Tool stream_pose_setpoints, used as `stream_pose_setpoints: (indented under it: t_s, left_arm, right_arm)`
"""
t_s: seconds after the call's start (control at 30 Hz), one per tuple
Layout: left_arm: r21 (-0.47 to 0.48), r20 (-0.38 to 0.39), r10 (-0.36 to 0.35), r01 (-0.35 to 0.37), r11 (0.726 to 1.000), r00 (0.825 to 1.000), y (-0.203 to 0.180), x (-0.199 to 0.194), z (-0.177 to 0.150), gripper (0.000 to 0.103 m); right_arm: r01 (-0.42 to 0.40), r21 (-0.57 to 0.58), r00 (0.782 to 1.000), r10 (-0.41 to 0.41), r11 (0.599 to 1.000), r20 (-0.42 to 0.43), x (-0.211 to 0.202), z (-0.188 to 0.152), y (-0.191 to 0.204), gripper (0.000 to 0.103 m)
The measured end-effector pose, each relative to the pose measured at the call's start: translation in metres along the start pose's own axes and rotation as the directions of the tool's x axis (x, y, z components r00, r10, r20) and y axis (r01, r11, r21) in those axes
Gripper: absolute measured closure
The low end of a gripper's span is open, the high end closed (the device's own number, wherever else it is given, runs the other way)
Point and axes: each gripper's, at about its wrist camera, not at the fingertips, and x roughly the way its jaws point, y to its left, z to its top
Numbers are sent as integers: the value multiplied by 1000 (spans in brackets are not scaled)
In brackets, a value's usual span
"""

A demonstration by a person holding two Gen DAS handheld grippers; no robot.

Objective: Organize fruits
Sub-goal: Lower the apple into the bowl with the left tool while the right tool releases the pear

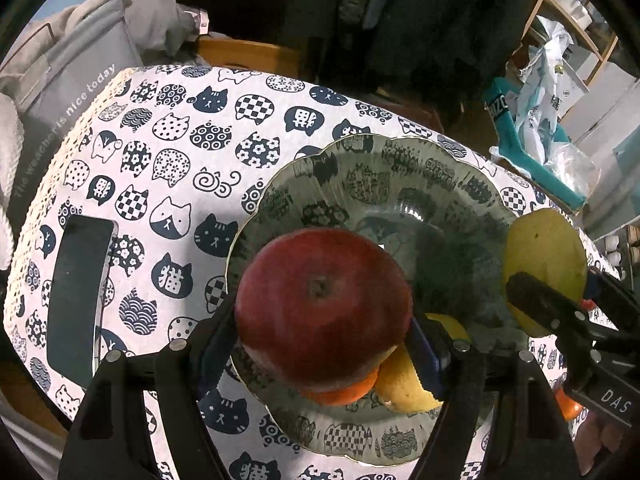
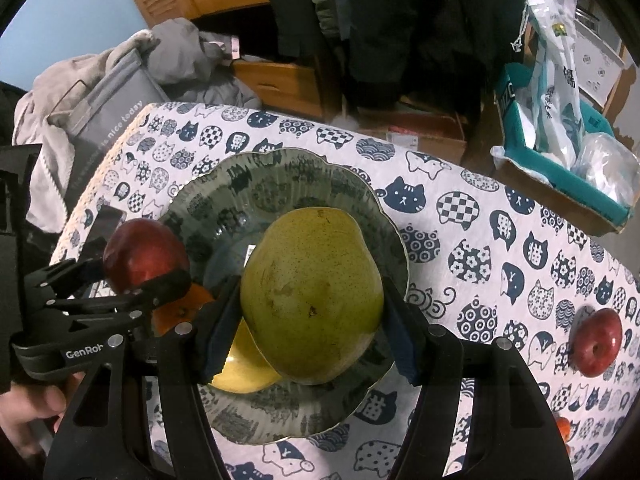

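A: How many fruits do you count?

B: Two red apples. One red apple sits clamped in the left gripper at the centre of the left wrist view, over the glass plate. The second apple lies on the cat-print tablecloth at the right edge of the right wrist view, well apart from the plate.

A: And the pears?

B: One green pear, gripped between the pads of the right gripper, in the middle of that frame, also above the plate. A yellow fruit lies on the plate beneath it, partly hidden; it may be a lemon or another pear, I cannot tell.

A: Oranges?

B: One orange on the plate, touching the yellow fruit, under the held apple. A further bit of orange shows at the lower right edge, too cropped to name.

A: Anything else on the table?

B: One dark phone, lower left in the left wrist view. Off the table, a teal box with plastic bags at upper right.
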Motion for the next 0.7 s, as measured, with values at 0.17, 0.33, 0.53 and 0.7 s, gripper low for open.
stream_pose_setpoints:
  t_s: [0.17, 0.33, 0.53, 0.7]
  left_arm:
    - [-8, -7, -6, 6, 1000, 1000, 1, 5, 2, 25]
    - [-45, -21, -36, 35, 998, 999, 8, 11, 5, 25]
    - [-85, -41, -55, 52, 995, 998, 16, 16, 6, 25]
    - [-93, -55, -54, 49, 994, 997, 19, 19, 6, 25]
  right_arm:
    - [-2, -2, 1000, 2, 1000, -4, 3, 1, 2, 37]
    - [0, 6, 1000, 0, 1000, -12, 8, 2, 1, 37]
    - [-2, 10, 1000, 2, 1000, -27, 17, 2, -2, 37]
    - [-4, 19, 999, 5, 1000, -43, 27, 2, -4, 37]
